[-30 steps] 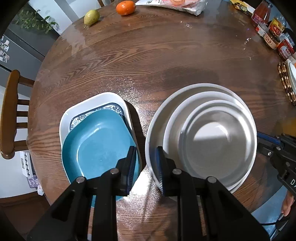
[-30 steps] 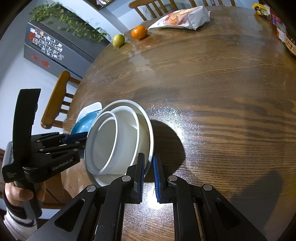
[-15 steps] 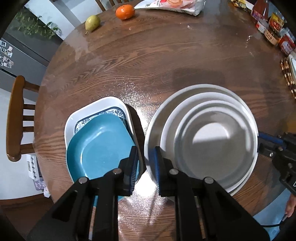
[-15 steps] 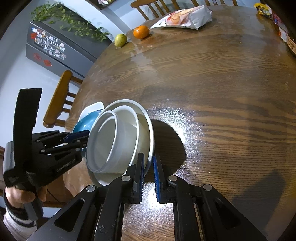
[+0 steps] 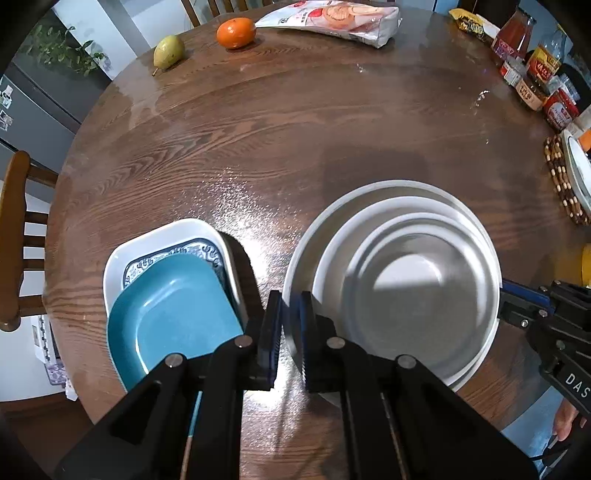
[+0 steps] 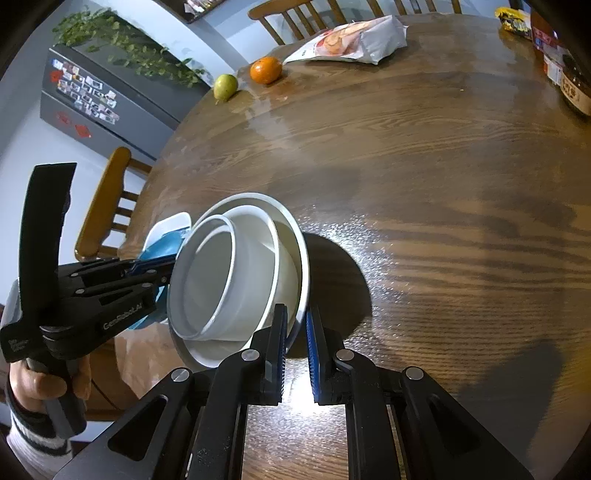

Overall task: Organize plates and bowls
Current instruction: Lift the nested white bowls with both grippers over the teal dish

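Note:
A stack of white bowls (image 5: 406, 280) sits in a wide white plate (image 5: 295, 266), lifted and tilted above the wooden table (image 5: 258, 129). My left gripper (image 5: 290, 325) is shut on the plate's left rim. My right gripper (image 6: 295, 332) is shut on the plate's (image 6: 301, 251) opposite rim; the bowls (image 6: 236, 280) lean toward the left gripper (image 6: 147, 273). A teal square plate (image 5: 173, 314) lies on a white square plate with a blue pattern (image 5: 162, 236) at the table's left edge.
A pear (image 5: 168, 50), an orange (image 5: 236, 31) and a snack bag (image 5: 332, 16) lie at the far edge. Jars and bottles (image 5: 535, 77) and a beaded trivet (image 5: 561, 181) stand at the right. A wooden chair (image 5: 14, 236) is on the left.
The left gripper's jaws closed in on the white plate's rim. The plate stack has risen and tilted a little; both grippers moved slightly back from the table.

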A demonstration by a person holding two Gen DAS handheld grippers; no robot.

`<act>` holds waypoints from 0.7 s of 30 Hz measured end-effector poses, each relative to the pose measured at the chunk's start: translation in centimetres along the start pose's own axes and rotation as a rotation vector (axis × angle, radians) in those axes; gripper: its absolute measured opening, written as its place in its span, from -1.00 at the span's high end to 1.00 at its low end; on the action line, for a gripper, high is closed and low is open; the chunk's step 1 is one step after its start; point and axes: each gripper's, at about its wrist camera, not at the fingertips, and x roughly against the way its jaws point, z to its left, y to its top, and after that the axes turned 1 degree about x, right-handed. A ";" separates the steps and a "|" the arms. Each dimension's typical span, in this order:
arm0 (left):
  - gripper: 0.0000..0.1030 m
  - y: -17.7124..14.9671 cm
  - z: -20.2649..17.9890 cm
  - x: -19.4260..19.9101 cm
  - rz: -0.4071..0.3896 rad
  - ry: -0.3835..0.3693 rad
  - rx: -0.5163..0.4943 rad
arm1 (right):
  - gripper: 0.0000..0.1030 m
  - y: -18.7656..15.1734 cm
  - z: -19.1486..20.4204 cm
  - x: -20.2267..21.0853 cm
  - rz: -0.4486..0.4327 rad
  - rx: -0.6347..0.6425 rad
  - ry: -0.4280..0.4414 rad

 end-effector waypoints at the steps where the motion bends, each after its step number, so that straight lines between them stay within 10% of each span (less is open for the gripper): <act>1: 0.92 0.0 -0.1 0.0 -0.006 0.003 0.002 | 0.75 0.1 0.0 0.0 0.005 0.001 -0.005; 21: 0.94 -1.6 0.2 0.5 -0.109 -0.123 0.097 | 0.76 0.7 -0.5 0.5 0.001 0.004 -0.054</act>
